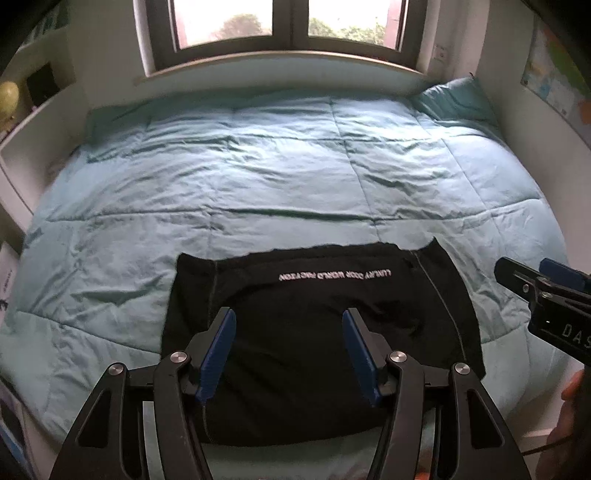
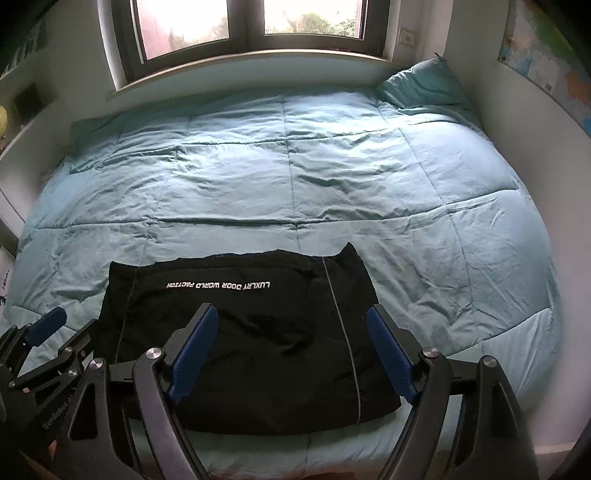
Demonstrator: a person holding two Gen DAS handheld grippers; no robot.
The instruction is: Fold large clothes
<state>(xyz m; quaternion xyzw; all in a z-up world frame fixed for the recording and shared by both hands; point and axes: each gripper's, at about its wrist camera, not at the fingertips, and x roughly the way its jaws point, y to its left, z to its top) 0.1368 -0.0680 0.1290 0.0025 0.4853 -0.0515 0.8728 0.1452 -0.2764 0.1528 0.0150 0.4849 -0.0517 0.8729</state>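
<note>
A black garment [image 1: 317, 332] with a white line of lettering lies folded into a flat rectangle near the front edge of the bed; it also shows in the right wrist view [image 2: 258, 332]. My left gripper [image 1: 289, 317] is open and empty, held above the garment's near half. My right gripper [image 2: 291, 314] is open and empty, above the garment's right half. The right gripper also shows at the right edge of the left wrist view [image 1: 532, 280]. The left gripper also shows at the lower left of the right wrist view [image 2: 68, 332].
A light blue quilt [image 1: 280, 166] covers the bed. A teal pillow [image 2: 424, 86] leans in the far right corner. A window [image 1: 280, 26] and its sill run along the back. A shelf [image 1: 33, 122] stands at the left, a wall map [image 2: 546, 62] hangs on the right.
</note>
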